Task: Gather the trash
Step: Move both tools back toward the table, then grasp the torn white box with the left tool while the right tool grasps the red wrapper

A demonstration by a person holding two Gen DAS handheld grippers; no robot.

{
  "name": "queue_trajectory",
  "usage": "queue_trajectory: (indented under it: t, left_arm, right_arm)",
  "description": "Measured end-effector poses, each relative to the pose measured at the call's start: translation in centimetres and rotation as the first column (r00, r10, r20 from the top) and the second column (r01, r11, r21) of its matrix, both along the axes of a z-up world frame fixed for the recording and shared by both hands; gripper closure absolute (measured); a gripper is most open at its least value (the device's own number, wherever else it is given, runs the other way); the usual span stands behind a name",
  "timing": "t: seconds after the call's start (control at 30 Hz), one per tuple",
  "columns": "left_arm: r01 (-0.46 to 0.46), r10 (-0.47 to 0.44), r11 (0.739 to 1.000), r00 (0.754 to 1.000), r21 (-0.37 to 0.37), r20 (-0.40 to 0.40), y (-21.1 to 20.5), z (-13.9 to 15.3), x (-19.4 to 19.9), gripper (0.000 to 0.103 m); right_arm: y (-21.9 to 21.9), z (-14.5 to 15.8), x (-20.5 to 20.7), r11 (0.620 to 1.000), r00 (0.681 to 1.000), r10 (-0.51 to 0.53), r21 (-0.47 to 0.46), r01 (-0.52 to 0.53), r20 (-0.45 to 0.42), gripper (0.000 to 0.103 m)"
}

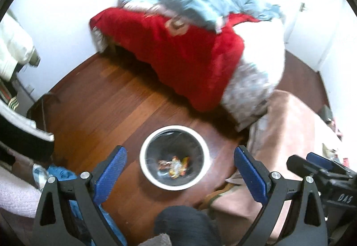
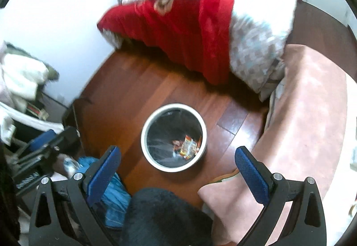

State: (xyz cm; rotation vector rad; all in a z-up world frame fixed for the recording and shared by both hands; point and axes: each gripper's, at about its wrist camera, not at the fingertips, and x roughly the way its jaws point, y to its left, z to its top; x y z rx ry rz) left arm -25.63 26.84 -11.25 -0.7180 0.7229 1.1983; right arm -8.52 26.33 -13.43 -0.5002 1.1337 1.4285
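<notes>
A round white-rimmed trash bin [image 1: 147, 175] with a dark liner stands on the wooden floor. Colourful wrappers [image 1: 175, 165] lie at its bottom. The bin [image 2: 145, 150] and wrappers [image 2: 187, 147] also show in the right wrist view. My left gripper [image 1: 179, 160] is open and empty, held above the bin. My right gripper [image 2: 177, 160] is open and empty, also above the bin. The right gripper shows at the right edge of the left wrist view [image 1: 321, 170], and the left gripper at the left edge of the right wrist view [image 2: 42, 145].
A bed with a red blanket [image 1: 178, 54], a grey-blue throw [image 1: 200, 2] and a white duvet [image 1: 263, 45] stands behind the bin. A pink blanket [image 2: 308, 112] lies to the right. Blue cloth [image 2: 113, 192] and a dark fuzzy thing [image 2: 165, 217] lie near. Clothes pile at the left [image 2: 20, 76].
</notes>
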Motion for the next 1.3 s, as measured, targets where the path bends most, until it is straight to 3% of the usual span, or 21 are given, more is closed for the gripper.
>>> queue_trajectory:
  t: [0.13,0.3,0.5,0.6,0.67,0.8,0.9,0.97,1.03,1.07,1.13,1.17,1.23,1.27,1.3]
  left_arm:
    - [0.078,-0.079,0.996,0.997,0.033,0.024,-2.1,1.5,4.7,0.005]
    - [0.217,-0.217,0.976,0.976,0.001,0.034,-4.3,0.1,14.5,0.005]
    - [0.379,-0.381,0.924,0.925,-0.051,-0.017,-7.2,-4.5,27.3,0.005]
    - [0.469,-0.476,0.879,0.874,-0.080,-0.098,-8.7,-7.6,34.3,0.005]
    - [0.532,-0.541,0.841,0.826,-0.100,-0.156,-10.1,-9.3,38.3,0.005]
    - [0.638,-0.638,0.764,0.723,-0.100,-0.263,-11.9,-11.1,43.3,0.005]
    - [0.697,-0.692,0.709,0.660,-0.105,-0.291,-12.5,-11.3,46.3,0.005]
    - [0.741,-0.736,0.662,0.615,-0.112,-0.284,-12.7,-11.1,48.3,0.005]
    - [0.780,-0.776,0.614,0.568,-0.121,-0.275,-12.9,-10.8,50.0,0.005]
    - [0.801,-0.798,0.585,0.539,-0.127,-0.271,-13.1,-10.8,51.0,0.005]
    - [0.841,-0.842,0.519,0.473,-0.151,-0.259,-13.6,-11.0,52.5,0.005]
    - [0.866,-0.871,0.467,0.416,-0.179,-0.261,-14.1,-11.3,53.6,0.005]
    - [0.892,-0.899,0.397,0.331,-0.217,-0.286,-15.1,-12.0,54.9,0.005]
    - [0.909,-0.917,0.341,0.267,-0.238,-0.296,-15.9,-12.6,55.8,0.005]
    - [0.915,-0.927,0.312,0.232,-0.258,-0.296,-16.2,-13.0,56.4,0.006]
  right_arm:
    - [-4.9,2.8,5.4,0.994,0.994,-0.098,0.042,0.099,-0.040,0.000]
    - [-12.5,3.4,14.5,0.960,0.960,-0.278,0.024,0.279,-0.014,0.000]
    - [-21.6,-1.9,27.1,0.846,0.852,-0.520,-0.106,0.523,0.056,0.000]
    - [-25.1,-5.9,33.0,0.768,0.786,-0.615,-0.179,0.615,0.062,0.000]
    - [-27.0,-8.3,36.4,0.723,0.746,-0.664,-0.211,0.657,0.049,0.000]
    - [-28.2,-12.8,40.9,0.676,0.706,-0.708,-0.276,0.683,0.013,0.027]
    - [-28.0,-14.8,42.7,0.682,0.703,-0.710,-0.286,0.674,-0.036,0.032]
    - [-27.4,-15.9,43.2,0.699,0.715,-0.696,-0.294,0.651,-0.073,0.043]
    - [-27.0,-16.5,43.4,0.713,0.727,-0.682,-0.295,0.637,-0.079,0.064]
    - [-26.9,-16.9,43.6,0.717,0.730,-0.679,-0.287,0.636,-0.079,0.066]
    - [-27.5,-16.8,44.1,0.709,0.724,-0.687,-0.270,0.651,-0.059,0.074]
    - [-27.9,-16.6,44.5,0.700,0.714,-0.698,-0.263,0.664,-0.054,0.074]
    - [-28.7,-15.9,44.9,0.680,0.692,-0.720,-0.258,0.687,-0.052,0.075]
    - [-28.9,-15.6,45.2,0.670,0.685,-0.727,-0.262,0.695,-0.042,0.075]
    - [-29.2,-15.4,45.5,0.664,0.681,-0.731,-0.266,0.699,-0.035,0.075]
